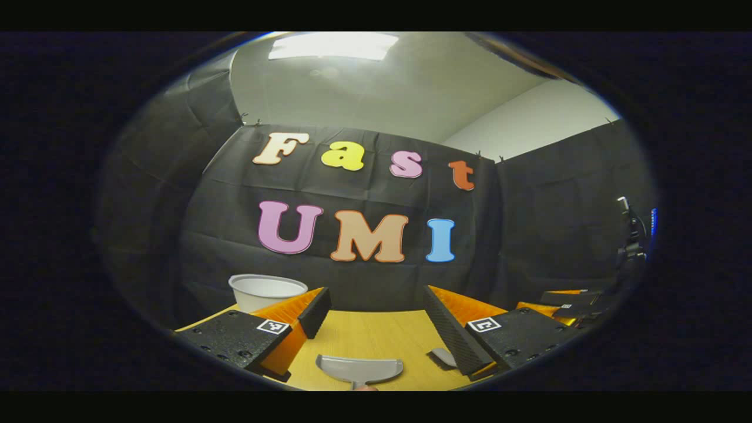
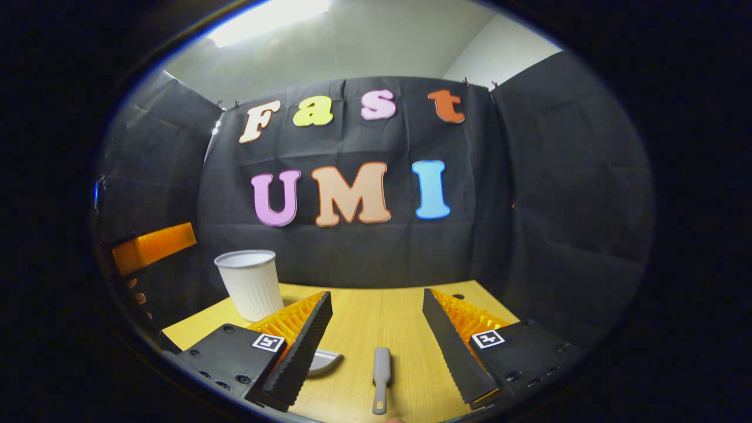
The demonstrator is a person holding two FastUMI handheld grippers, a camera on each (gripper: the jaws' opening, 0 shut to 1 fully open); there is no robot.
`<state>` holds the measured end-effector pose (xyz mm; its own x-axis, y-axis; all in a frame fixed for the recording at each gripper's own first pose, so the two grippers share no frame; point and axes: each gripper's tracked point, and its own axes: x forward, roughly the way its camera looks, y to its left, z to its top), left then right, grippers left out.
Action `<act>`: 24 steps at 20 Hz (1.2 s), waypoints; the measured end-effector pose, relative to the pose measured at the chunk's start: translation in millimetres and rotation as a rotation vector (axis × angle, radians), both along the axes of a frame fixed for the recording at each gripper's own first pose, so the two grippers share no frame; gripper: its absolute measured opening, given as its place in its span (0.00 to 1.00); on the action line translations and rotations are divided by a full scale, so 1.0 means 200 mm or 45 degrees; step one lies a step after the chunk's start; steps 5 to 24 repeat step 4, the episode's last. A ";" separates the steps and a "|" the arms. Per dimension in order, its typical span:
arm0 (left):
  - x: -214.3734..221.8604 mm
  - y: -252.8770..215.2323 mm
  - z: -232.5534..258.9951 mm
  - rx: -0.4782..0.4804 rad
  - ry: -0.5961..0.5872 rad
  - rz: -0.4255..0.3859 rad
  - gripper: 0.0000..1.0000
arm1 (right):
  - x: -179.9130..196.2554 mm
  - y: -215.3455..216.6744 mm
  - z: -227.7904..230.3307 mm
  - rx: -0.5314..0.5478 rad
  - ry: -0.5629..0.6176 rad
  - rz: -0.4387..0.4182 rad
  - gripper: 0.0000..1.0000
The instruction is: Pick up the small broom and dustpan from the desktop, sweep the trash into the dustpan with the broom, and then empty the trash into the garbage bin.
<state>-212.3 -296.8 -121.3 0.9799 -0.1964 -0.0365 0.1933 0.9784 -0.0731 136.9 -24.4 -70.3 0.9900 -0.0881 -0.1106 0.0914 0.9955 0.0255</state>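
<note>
On the wooden desktop (image 2: 364,317), the white garbage bin (image 2: 249,285) stood far left; the grey dustpan (image 1: 359,369) lay between the left gripper's (image 1: 376,317) released fingers, the small broom (image 2: 380,376) between the right gripper's (image 2: 376,329), equally spread.

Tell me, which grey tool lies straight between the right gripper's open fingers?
The small broom, long and thin; the wide scoop-shaped dustpan sits off beside the left finger.

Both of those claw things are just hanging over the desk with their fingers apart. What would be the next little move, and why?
Probably lower the right gripper onto the small broom, which lies on the desk between its open fingers, untouched. The left gripper is likewise open above the dustpan, so it could drop down too. Nothing is held yet, so sweeping toward the white bin cannot start.
</note>
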 end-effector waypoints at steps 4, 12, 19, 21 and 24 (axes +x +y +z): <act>-0.06 0.05 0.05 0.057 -0.007 0.073 0.92 | -0.05 0.04 0.26 0.016 -0.094 0.088 0.99; -0.06 0.05 0.05 0.057 -0.007 0.073 0.92 | -0.05 0.04 0.26 0.016 -0.094 0.088 0.99; -0.06 0.05 0.05 0.057 -0.007 0.073 0.92 | -0.05 0.04 0.26 0.016 -0.094 0.088 0.99; -0.06 0.05 0.05 0.057 -0.007 0.073 0.92 | -0.05 0.04 0.26 0.016 -0.094 0.088 0.99; -0.06 0.05 0.05 0.057 -0.007 0.073 0.92 | -0.05 0.04 0.26 0.016 -0.094 0.088 0.99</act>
